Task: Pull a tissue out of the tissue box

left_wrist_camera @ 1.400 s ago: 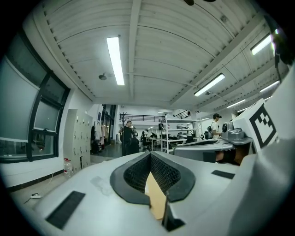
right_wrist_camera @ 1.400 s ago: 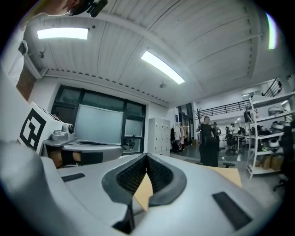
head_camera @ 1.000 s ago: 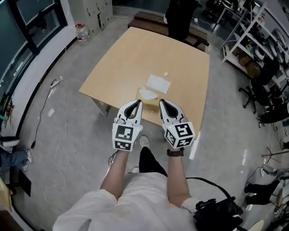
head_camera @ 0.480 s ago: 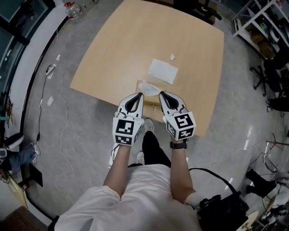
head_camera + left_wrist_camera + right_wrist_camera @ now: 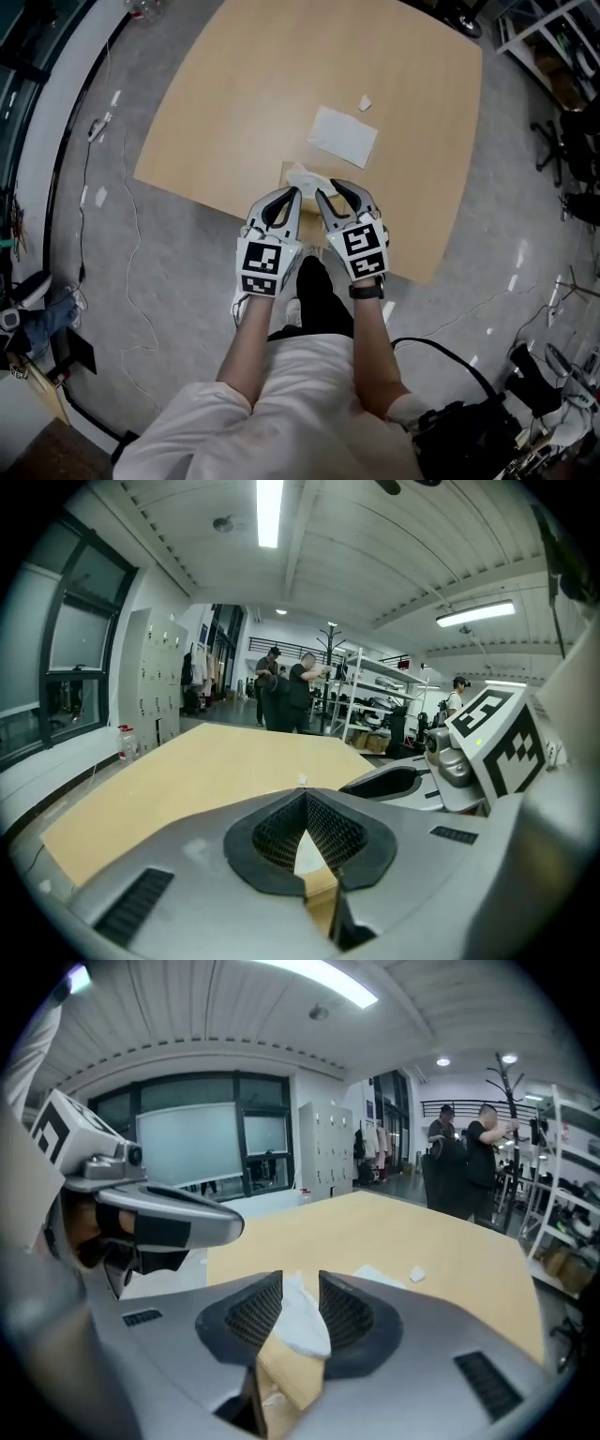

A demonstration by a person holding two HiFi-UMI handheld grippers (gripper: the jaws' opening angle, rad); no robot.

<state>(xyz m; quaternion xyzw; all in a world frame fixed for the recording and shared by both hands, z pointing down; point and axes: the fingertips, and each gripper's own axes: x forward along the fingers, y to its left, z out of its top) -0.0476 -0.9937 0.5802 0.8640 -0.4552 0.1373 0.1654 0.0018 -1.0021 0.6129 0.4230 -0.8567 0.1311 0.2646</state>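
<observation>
The tissue box (image 5: 287, 172) sits on the near edge of the table (image 5: 244, 84), right under the tips of both grippers. A white tissue (image 5: 305, 178) pokes up out of its top.

In the right gripper view, I see the right gripper (image 5: 300, 1283) with its 2 jaws partly apart. The tissue (image 5: 302, 1321) stands in the gap between them, with the tan box (image 5: 286, 1372) below it. I cannot tell whether the pads actually touch the tissue.

In the left gripper view, my left gripper (image 5: 306, 797) has its jaw tips pressed together with nothing caught between them. Through the small triangular gap behind the tips I can see a bit of white tissue (image 5: 307, 855) and the box (image 5: 321, 892) beyond.

From the head view, the left gripper (image 5: 293, 193) and right gripper (image 5: 330, 189) are side by side, tips near each other.

Beyond the right gripper's tips, a flat white sheet (image 5: 343, 136) lies on the table. 1 small white scrap (image 5: 365, 102) lies just past it.
</observation>
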